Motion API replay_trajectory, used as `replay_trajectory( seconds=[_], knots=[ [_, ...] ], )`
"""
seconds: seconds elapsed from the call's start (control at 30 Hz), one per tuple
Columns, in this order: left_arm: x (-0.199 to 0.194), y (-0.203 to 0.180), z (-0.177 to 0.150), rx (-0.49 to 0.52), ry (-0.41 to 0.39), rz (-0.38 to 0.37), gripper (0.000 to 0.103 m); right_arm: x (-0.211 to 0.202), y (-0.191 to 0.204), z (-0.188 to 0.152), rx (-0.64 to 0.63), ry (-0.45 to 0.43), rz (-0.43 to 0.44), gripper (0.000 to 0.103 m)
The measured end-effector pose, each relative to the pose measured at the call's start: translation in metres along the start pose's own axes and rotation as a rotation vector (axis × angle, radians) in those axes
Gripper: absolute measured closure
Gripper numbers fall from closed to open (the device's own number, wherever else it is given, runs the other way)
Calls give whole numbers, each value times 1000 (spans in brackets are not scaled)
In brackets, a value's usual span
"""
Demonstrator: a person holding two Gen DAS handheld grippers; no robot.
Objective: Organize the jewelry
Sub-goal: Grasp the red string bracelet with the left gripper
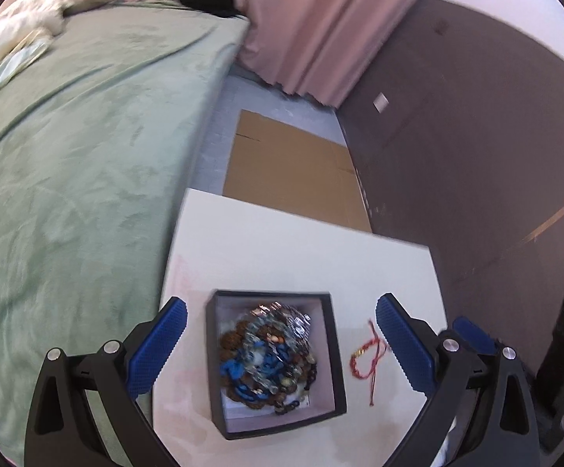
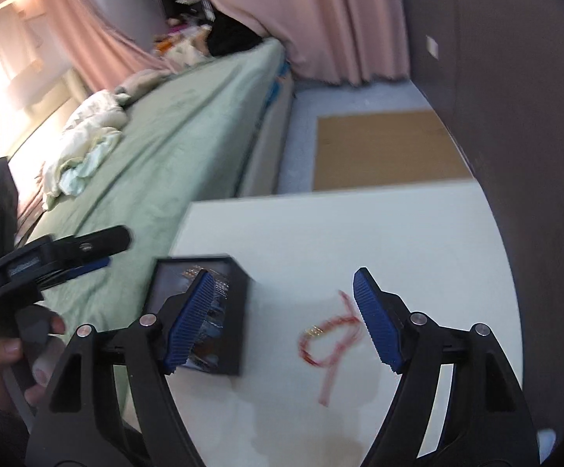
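A black open box [image 1: 336, 350] sits on the white table [image 1: 301, 249], filled with a tangled pile of beaded jewelry [image 1: 270, 358] in blue, brown and clear tones. My left gripper [image 1: 282, 301] hangs above it, open, its blue pads either side of the box and touching nothing. To the right of the box a red string bracelet [image 1: 369, 354] with a small gold piece lies on the table. In the right wrist view my right gripper [image 2: 282, 272] is open over that bracelet [image 2: 332, 334], with nothing between its pads. Its left finger hides part of the box [image 2: 239, 311].
A bed with a green cover [image 1: 67, 194] runs along the table's left edge. Flat cardboard [image 1: 289, 163] lies on the floor beyond the table, below a pink curtain [image 1: 313, 31]. A dark wall [image 1: 476, 155] stands to the right. A hand [image 2: 5, 354] holds the left gripper [image 2: 118, 250].
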State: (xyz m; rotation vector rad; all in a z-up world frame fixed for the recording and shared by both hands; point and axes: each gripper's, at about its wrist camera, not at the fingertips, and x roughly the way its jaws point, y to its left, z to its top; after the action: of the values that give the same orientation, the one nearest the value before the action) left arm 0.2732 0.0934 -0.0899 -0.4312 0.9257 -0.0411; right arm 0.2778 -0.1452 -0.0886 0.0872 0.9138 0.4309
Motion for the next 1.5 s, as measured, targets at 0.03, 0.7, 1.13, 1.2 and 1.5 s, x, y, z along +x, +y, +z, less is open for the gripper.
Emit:
replay_trajectory(
  seconds=[0.03,0.7,1.13,1.2,1.5],
  knots=[
    [2,-6,-2,23,6,3,9,-1,-8,0,17,4,0,29],
    [54,-112,-57,412,119,16,32,-9,-102,-22,145,88,-29,58],
    [116,-149,-74,471,295,-13,61,-27,-128,-16,222,26,-42,58],
    [128,-150,-73,455,321,-6,63,-28,-132,-16,234,22,-44,58],
    [159,-157,-84,490,369,61,68,-26,-132,-16,232,33,-48,58]
  ],
)
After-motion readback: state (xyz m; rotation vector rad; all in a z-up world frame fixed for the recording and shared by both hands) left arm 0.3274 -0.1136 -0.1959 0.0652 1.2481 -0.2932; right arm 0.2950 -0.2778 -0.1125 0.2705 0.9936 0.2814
